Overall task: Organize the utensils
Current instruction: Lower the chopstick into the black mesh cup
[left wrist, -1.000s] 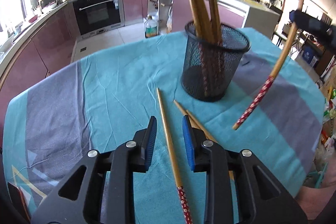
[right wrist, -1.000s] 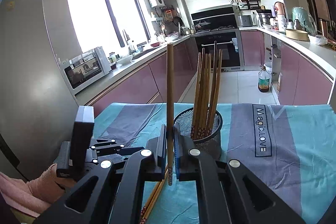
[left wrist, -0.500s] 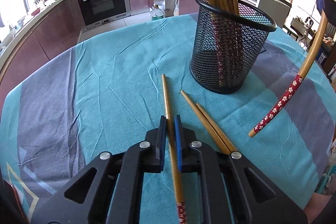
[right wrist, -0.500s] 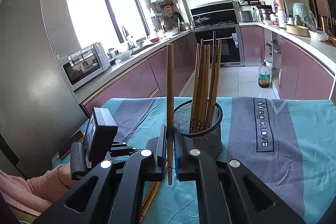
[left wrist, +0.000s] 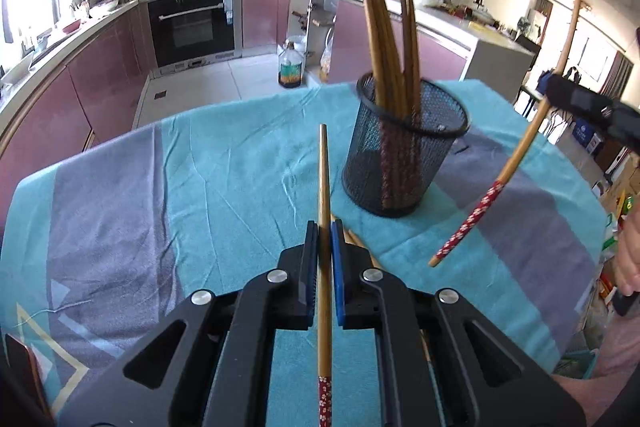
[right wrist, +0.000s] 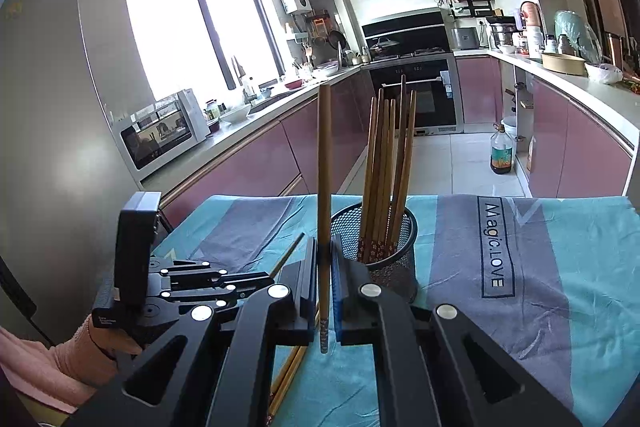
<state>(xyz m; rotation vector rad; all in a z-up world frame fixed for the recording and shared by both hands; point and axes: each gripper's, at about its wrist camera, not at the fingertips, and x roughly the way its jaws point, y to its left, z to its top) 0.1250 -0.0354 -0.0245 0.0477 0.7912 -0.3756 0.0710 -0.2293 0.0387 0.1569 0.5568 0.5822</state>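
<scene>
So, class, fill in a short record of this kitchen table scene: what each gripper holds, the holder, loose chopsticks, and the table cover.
left gripper: shut on one chopstick, lifted off the cloth
right gripper: shut on another chopstick, held about upright
holder: black mesh cup standing on the table, several chopsticks inside, patterned ends down
loose chopsticks: two still lying on the cloth
table cover: teal and grey tablecloth

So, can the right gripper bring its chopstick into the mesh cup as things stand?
Probably yes: the right gripper holds its chopstick upright beside the mesh cup, whose near side looks free.
</scene>
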